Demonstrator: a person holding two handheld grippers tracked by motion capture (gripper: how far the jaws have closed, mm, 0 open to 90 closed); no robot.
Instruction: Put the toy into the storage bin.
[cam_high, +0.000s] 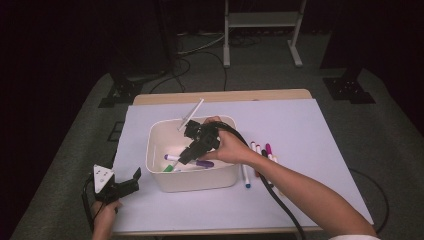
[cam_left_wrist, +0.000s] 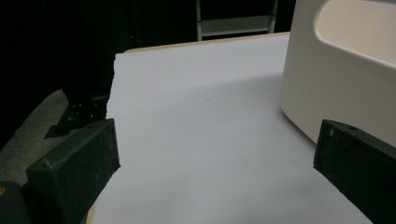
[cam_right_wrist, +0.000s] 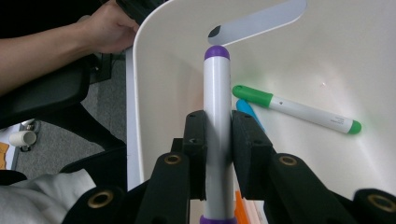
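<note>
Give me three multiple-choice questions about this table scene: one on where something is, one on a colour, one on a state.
1. Where does the green marker lie?
A. in the white bin
B. on the floor
C. on the shelf behind

2. What colour are the caps of the marker held by the right hand-held gripper?
A. red
B. purple
C. yellow

3. How do the jaws of the left hand-held gripper stand?
A. clamped on a marker
B. clamped on the bin's rim
C. apart, with nothing between them

Answers: 1 A, it rests on the bin's floor. 2 B, both visible ends are purple. 3 C, bare sheet shows between them.
</note>
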